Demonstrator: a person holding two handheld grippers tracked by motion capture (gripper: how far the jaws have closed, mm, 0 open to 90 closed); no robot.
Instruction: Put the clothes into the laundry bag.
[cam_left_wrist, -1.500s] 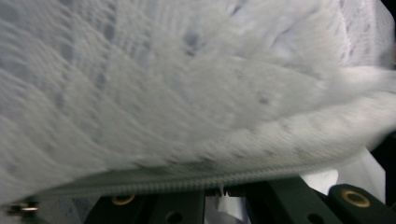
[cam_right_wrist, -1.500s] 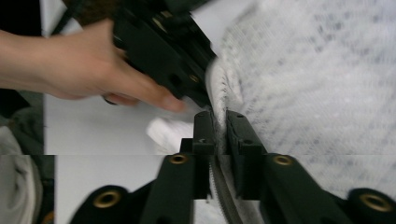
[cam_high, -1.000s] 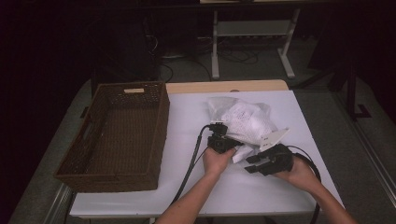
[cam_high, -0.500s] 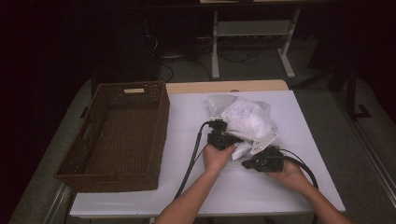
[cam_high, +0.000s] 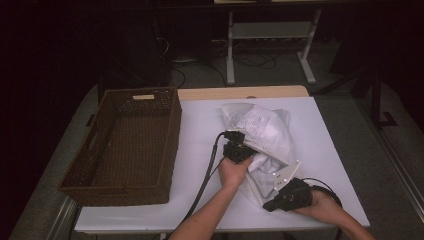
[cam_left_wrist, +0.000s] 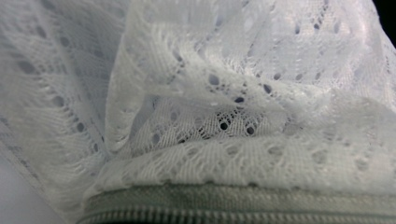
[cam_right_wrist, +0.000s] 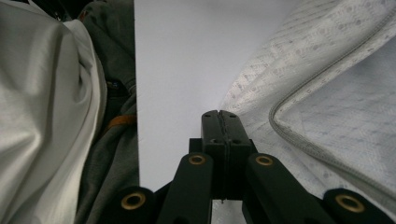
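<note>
A white mesh bag (cam_high: 265, 132) lies crumpled on the white table (cam_high: 200, 125). My left gripper (cam_high: 235, 148) is pressed into the bag's near left side. In the left gripper view the mesh fabric (cam_left_wrist: 210, 107) covers the jaws, and the bag's grey zipper (cam_left_wrist: 243, 205) runs along the bottom. My right gripper (cam_high: 267, 206) is held near the table's front edge, just off the bag's near corner. In the right gripper view, the right gripper (cam_right_wrist: 220, 117) has its jaws closed together with nothing between them. A seamed edge of the bag (cam_right_wrist: 327, 93) lies to their right.
A brown wicker basket (cam_high: 75, 175) stands on the left half of the table, and I see nothing inside it. Black cables (cam_high: 207, 170) trail from the grippers over the table. The person's clothing (cam_right_wrist: 51, 107) borders the table's front edge in the right gripper view.
My right gripper has drawn back from the bag toward the table's front edge and now points left. The left gripper has stayed at the bag.
</note>
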